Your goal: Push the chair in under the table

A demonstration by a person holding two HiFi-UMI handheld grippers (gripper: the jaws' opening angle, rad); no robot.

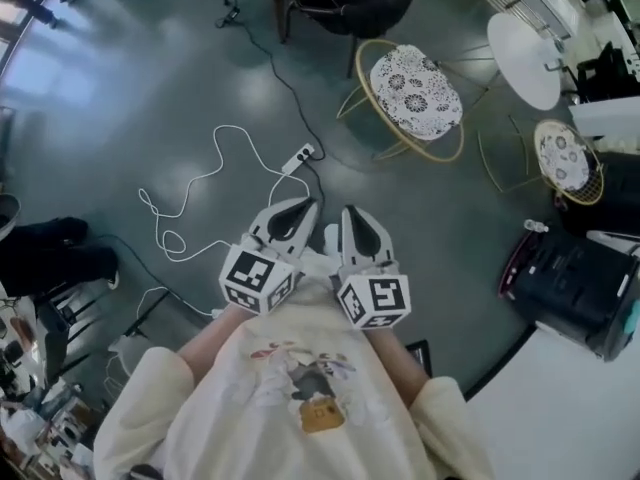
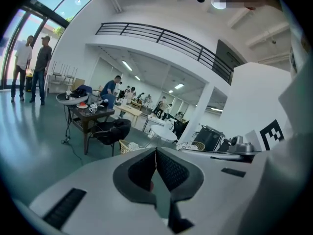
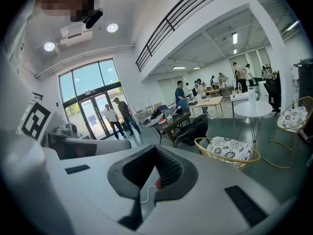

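- While the person looks down on it, the dark glossy floor (image 1: 150, 88) fills most of the head view, so that's the biggest thing going.
- Next is the person's cream sweatshirt (image 1: 300, 408) along the bottom edge, with both arms reaching forward out of it.
- Up in the right corner is the round white table (image 1: 525, 58), with nothing tucked under it.
- Just left of that table is the chair (image 1: 415, 93), a gold wire frame with a black-and-white patterned cushion. It stands out on open floor near the table but not under it, and it's well apart from both claws. It also shows in the right gripper view (image 3: 227, 151), with the table (image 3: 252, 109) behind it.
- Below the table there's a second chair (image 1: 565, 158) of the same kind, a bit smaller in frame.
- Side by side over the floor are the left claw (image 1: 300, 206) and the right claw (image 1: 352, 214), both pointing away from the person.
- Looking closer, the left claw (image 2: 156, 158) has its jaws pressed together with nothing in them, and so does the right claw (image 3: 156, 155).
- Loose on the floor, a white cable (image 1: 200, 198) loops around left of the claws.
- Smallest bit is the power strip (image 1: 298, 156) at the end of it, just ahead of the left claw.
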